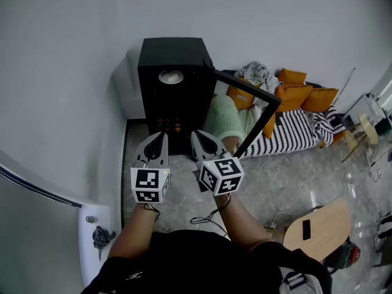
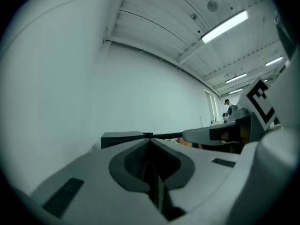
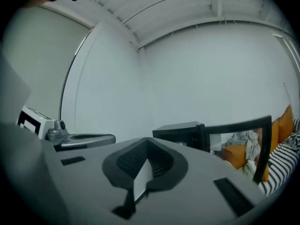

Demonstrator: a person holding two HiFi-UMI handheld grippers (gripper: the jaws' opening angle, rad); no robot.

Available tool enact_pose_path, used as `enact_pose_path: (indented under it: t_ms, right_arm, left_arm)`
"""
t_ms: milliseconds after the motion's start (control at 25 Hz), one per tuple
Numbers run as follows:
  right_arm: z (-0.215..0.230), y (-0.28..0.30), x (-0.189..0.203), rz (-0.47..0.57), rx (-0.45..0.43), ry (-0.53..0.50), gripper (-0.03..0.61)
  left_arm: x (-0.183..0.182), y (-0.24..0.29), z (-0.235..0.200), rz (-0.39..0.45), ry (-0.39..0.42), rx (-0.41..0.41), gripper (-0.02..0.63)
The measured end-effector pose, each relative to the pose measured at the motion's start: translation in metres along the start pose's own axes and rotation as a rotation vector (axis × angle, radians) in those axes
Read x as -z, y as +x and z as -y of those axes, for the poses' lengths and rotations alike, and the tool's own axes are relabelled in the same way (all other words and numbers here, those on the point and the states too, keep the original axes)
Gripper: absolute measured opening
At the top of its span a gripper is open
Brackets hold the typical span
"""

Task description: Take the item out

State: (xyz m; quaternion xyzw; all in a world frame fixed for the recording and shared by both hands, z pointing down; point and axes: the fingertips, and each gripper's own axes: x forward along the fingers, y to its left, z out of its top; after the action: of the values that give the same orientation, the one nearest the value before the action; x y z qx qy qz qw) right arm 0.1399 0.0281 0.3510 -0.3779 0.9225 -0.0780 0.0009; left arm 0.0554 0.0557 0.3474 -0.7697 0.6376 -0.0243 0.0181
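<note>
Head view: left gripper (image 1: 161, 136) and right gripper (image 1: 198, 137) hover side by side just in front of the open black cabinet (image 1: 173, 54), with nothing taken out yet.
Both gripper views show the jaws pressed together with nothing between them, so I need to open one pair before reaching in. I'd go in straight through the front, keep clear of the glass door (image 1: 246, 88) swung out on the right, close on the item squarely and draw it back level. I can't tell which thing is the item: there's a white round thing (image 1: 171, 76) high inside and small orange things (image 1: 169, 126) low inside, too dark to count. Count: one cabinet, one door, two grippers, one white round thing, at least four orange cushions (image 1: 294, 94) and one striped mattress (image 1: 293, 136) to the right.
</note>
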Motion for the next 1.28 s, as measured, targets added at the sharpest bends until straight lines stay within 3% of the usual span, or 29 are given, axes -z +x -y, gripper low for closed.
enact_pose_path:
  t_ms: [200, 480, 840, 1280]
  right_arm:
    - [0.002, 0.011, -0.001, 0.003, 0.009, -0.019, 0.006]
    - [0.004, 0.024, 0.007, -0.012, 0.049, -0.029, 0.006]
    - [-0.006, 0.058, 0.008, 0.003, 0.083, -0.044, 0.006]
    - [-0.040, 0.096, 0.022, -0.035, 0.159, -0.273, 0.006]
  left_arm:
    - [0.005, 0.009, -0.010, -0.030, -0.055, 0.015, 0.008]
    - [0.015, 0.016, -0.021, -0.037, -0.051, 0.021, 0.008]
    - [0.020, 0.022, -0.066, -0.025, -0.068, 0.007, 0.008]
    - [0.031, 0.027, -0.114, -0.049, -0.042, 0.095, 0.008]
